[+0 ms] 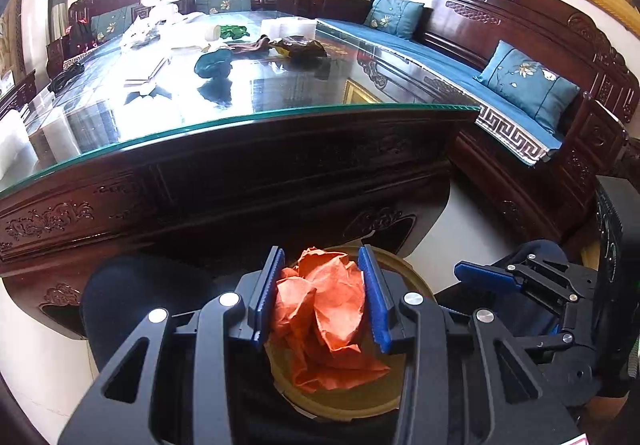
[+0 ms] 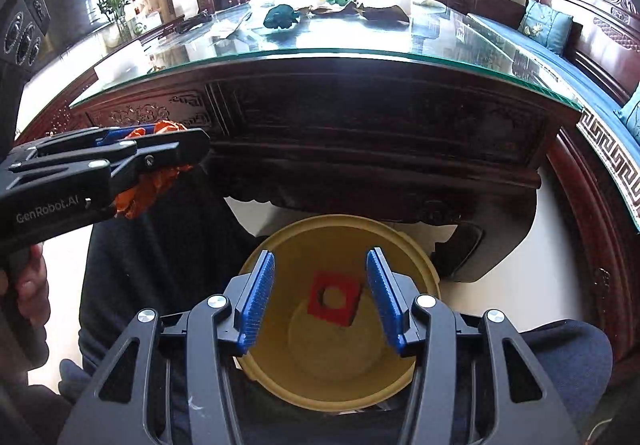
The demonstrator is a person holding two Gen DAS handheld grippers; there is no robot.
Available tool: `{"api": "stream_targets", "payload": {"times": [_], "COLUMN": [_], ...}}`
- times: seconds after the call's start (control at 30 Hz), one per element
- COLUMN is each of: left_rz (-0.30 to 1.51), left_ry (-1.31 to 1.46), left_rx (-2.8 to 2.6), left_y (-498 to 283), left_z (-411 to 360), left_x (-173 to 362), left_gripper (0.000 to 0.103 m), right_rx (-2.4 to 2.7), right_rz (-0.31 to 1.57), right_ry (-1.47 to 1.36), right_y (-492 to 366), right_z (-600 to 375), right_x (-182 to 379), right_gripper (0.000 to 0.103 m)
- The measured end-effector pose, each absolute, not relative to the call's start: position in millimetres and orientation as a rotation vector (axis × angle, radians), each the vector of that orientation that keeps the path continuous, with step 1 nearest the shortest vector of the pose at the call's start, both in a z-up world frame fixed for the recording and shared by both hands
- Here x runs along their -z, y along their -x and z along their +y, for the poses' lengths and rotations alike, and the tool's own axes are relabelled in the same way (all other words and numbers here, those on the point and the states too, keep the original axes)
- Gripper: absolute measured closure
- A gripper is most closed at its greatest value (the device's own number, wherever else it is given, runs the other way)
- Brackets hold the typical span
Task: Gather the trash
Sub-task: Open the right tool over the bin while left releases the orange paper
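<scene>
Surface [image 2: 328,45]: glass-topped, carved dark wood; crumpled litter is seen toward its far end.
Bin [image 2: 400,245]: yellow, round, set on the floor below the surface's near edge.
Left gripper [image 1: 322,299]: jaws are clenched on crumpled orange paper [image 1: 328,309], held above the bin.
Right gripper [image 2: 320,297]: jaws released, nothing gripped, poised over the bin.
Red piece [image 2: 334,299]: lying inside the bin, 1 hole through it.

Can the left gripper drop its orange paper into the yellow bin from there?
Probably yes. The left gripper holds the crumpled orange paper over the open yellow bin, and nothing seems to lie between them.
</scene>
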State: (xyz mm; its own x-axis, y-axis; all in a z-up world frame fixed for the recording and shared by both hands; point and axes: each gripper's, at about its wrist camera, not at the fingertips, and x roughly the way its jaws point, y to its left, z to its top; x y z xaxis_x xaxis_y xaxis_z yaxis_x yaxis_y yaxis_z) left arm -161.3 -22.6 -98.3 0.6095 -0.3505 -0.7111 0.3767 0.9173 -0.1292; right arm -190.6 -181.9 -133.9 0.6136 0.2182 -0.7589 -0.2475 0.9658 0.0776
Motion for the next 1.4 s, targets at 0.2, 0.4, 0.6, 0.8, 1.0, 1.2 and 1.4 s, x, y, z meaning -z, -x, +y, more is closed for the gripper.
{"api": "stream_targets", "payload": {"times": [0.2,0.4,0.6,0.8,1.0,1.2,1.4], "left_rz": [0.839,0.893,0.930,0.942,0.936,0.891,0.828], "left_ry": [-0.055,-0.081,-0.109,-0.098,-0.106,-0.094,-0.060], "left_rx": [0.452,0.535,0.591,0.628,0.615,0.549,0.450], "left_y": [160,162,168,170,170,161,140], "left_z": [-34,-56,-75,-81,-82,-70,-45], "left_x": [104,115,126,129,127,115,95], "left_gripper": [0.063,0.060,0.054,0.034,0.033,0.033,0.030], "right_rx": [-0.241,-0.174,-0.148,-0.147,-0.158,-0.184,-0.161], "right_rz": [0.823,0.783,0.763,0.754,0.750,0.733,0.673], "right_ry": [-0.011,-0.039,-0.053,-0.062,-0.061,-0.055,-0.043], "right_y": [193,191,188,183,180,172,155], "right_z": [-196,-218,-233,-240,-238,-229,-220], "right_x": [125,117,111,109,109,101,81], "right_gripper": [0.055,0.055,0.055,0.055,0.055,0.054,0.034]}}
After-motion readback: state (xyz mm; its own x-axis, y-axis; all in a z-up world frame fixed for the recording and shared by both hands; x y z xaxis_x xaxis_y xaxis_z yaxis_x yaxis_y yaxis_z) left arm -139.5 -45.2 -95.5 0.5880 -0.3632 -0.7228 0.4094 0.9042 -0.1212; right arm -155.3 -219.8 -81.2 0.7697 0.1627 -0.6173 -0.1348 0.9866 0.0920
